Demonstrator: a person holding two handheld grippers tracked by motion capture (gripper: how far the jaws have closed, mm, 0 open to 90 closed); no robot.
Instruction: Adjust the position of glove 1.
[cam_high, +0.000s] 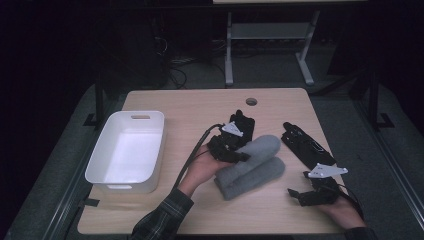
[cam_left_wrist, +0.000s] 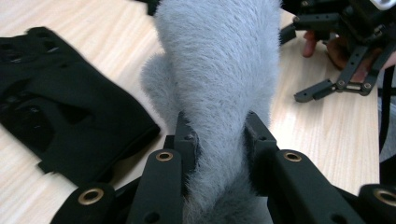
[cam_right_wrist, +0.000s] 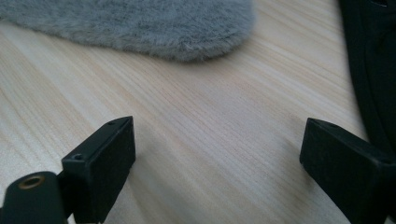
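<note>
A grey fuzzy mitten (cam_high: 252, 165) at frame centre is clamped by the left gripper (cam_high: 243, 156). The white bin (cam_high: 127, 151) at left is seen empty. The right gripper (cam_high: 296, 193), lower right, is spread open above bare table (cam_high: 190, 107).

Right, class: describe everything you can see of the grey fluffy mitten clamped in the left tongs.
The grey mitten looks like soft, short-piled fleece, rounded at its far end. It lies on the wooden table, partly overlapping a second grey mitten. The left tongs squeeze its near part, pinching the pile inward.
</note>
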